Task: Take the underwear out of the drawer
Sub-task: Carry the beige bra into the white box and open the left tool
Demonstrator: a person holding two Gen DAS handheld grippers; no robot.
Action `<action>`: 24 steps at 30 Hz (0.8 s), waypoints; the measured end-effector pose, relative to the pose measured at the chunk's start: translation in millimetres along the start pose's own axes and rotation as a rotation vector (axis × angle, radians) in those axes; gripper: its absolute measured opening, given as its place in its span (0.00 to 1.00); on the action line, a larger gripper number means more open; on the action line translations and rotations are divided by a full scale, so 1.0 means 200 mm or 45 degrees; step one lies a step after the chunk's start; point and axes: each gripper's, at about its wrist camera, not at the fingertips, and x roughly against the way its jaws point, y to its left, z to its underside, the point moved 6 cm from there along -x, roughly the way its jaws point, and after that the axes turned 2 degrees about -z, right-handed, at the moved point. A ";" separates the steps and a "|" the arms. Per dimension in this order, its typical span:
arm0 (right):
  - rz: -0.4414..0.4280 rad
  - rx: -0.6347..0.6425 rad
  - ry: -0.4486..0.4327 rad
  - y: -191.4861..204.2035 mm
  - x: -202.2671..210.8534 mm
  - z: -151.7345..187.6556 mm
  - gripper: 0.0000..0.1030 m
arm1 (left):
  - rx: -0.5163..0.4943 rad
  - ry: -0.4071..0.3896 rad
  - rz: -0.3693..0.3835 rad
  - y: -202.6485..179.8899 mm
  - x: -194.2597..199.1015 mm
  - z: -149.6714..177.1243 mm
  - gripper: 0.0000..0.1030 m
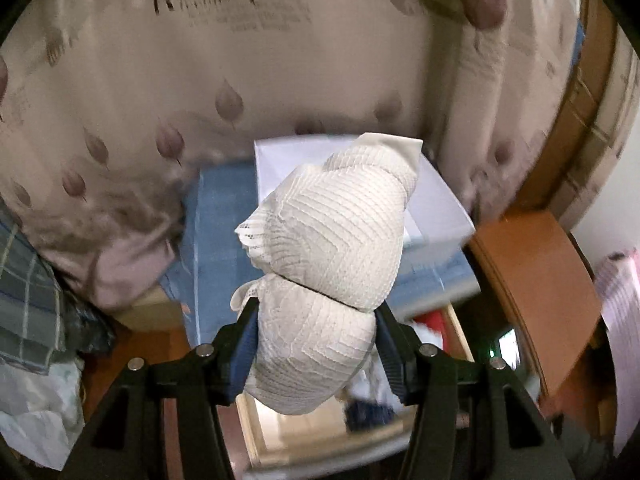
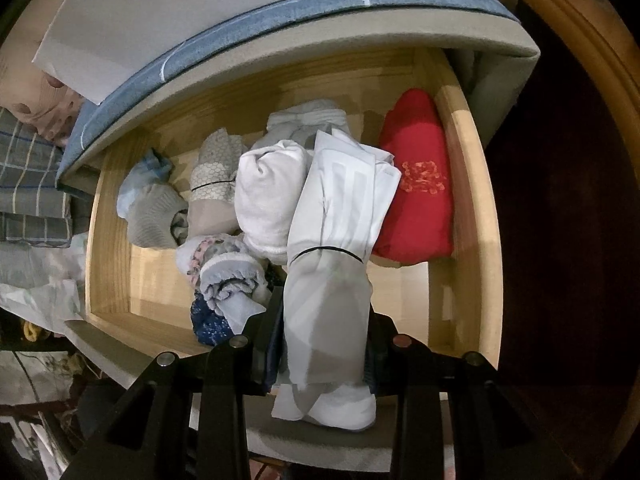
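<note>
Leaf-print bedding [image 1: 168,92] (crumpled) beside orange-brown wooden furniture [image 1: 536,280].

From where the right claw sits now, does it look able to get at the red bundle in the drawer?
Probably not as it stands: the right claw is already shut on a white banded roll, so it has no free grip. The red bundle itself lies uncovered at the right side of the open drawer, so nothing else blocks the way.

Leaf-print bedding [image 1: 200,80], white box w/ teal lettering [image 2: 200,8], blue cloth [image 1: 216,232], plaid fabric [image 2: 28,184]
</note>
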 end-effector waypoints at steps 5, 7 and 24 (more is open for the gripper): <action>-0.013 -0.004 -0.002 0.00 0.00 0.01 0.29 | 0.037 -0.007 -0.048 0.01 -0.13 -0.21 0.54; -0.030 -0.014 -0.002 0.01 0.00 0.01 0.29 | 0.044 -0.017 -0.045 0.00 -0.19 -0.29 0.54; -0.051 -0.013 0.017 0.06 -0.04 0.01 0.29 | 0.035 0.232 -0.140 0.01 -1.00 -0.34 0.54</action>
